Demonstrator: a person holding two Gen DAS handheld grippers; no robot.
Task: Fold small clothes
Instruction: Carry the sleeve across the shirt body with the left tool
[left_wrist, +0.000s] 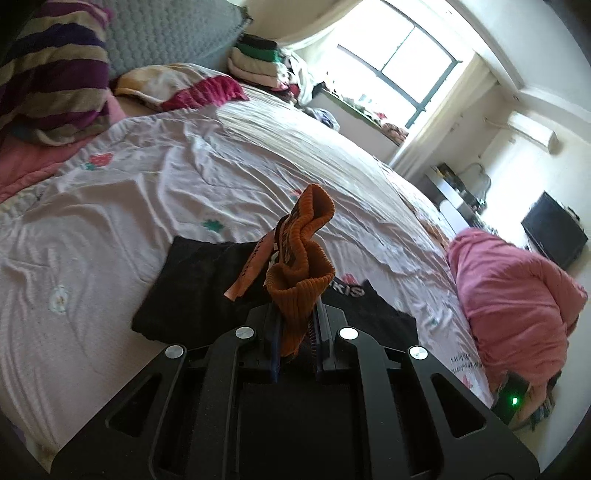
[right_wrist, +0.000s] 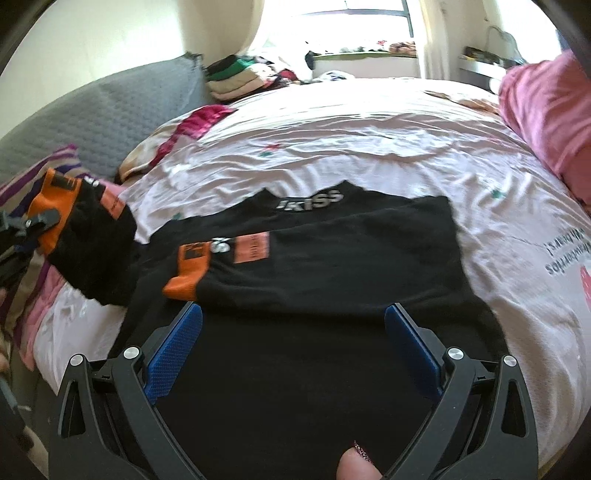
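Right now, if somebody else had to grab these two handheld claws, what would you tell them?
Left gripper: shut on the orange cuff of a black sleeve, lifted off the bed.
Right gripper: open, empty, over the garment's near edge.
The black top lies on the pink sheet, its other orange-cuffed sleeve already folded across it.
Left: fold in the held sleeve, then fold the body.

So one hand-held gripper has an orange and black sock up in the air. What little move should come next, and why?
Probably lower it onto its mate. The left hand-held gripper is shut on the lifted sock, while the matching sock lies flat on the black garment. The right hand-held gripper is open and holds nothing.
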